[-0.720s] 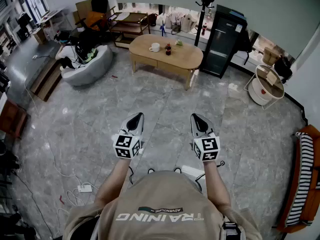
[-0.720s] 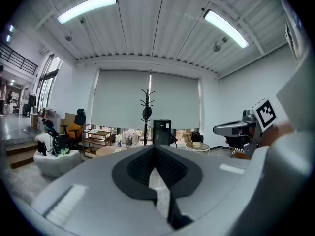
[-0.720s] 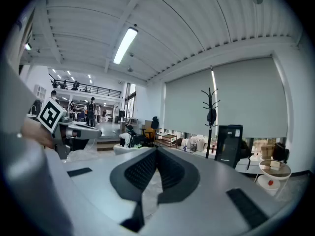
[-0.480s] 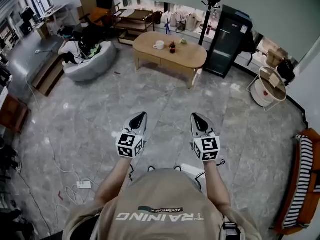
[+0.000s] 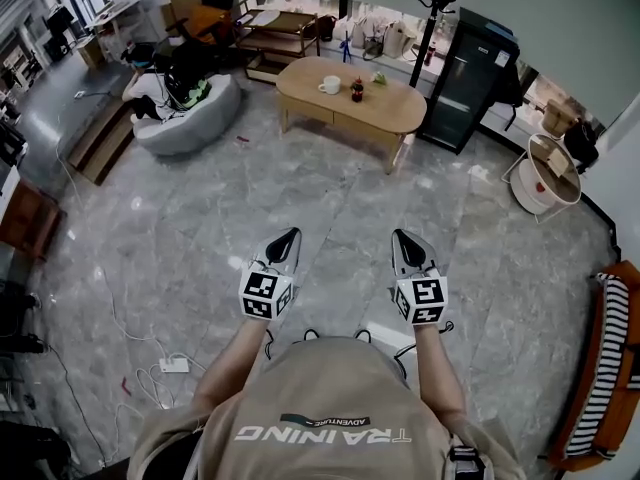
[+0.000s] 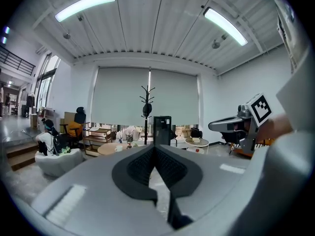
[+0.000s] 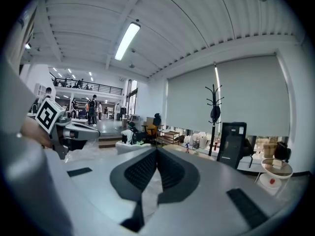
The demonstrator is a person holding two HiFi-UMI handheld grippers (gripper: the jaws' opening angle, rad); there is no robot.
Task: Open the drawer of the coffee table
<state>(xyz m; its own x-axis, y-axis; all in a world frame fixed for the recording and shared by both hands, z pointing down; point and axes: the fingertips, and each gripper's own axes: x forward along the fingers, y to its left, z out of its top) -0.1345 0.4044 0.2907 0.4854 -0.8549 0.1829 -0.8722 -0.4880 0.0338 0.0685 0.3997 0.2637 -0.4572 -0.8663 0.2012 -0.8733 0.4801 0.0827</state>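
Note:
The oval wooden coffee table (image 5: pixel 352 108) stands far ahead across the grey marble floor, its drawer front (image 5: pixel 338 122) closed; it shows small in the left gripper view as the coffee table (image 6: pixel 109 148). A white mug (image 5: pixel 329 85), a dark bottle (image 5: pixel 357 90) and a small green thing rest on it. My left gripper (image 5: pixel 291 236) and right gripper (image 5: pixel 402 238) are held side by side at waist height, well short of the table. Both are shut with nothing between the jaws. The left gripper (image 6: pixel 154 147) and right gripper (image 7: pixel 156 149) show their tips meeting.
A grey beanbag (image 5: pixel 190 118) with bags lies left of the table, a black cabinet (image 5: pixel 466 80) right of it, a coat stand (image 5: pixel 431 18) behind. A round white side table (image 5: pixel 545 173) and a striped orange sofa (image 5: pixel 612 358) are at right. Cables and a power strip (image 5: pixel 173 365) lie on the floor at left.
The view has shifted: the coffee table now sits a little farther right and lower in the picture. Both grippers appear slightly lower in frame, still shut and side by side.

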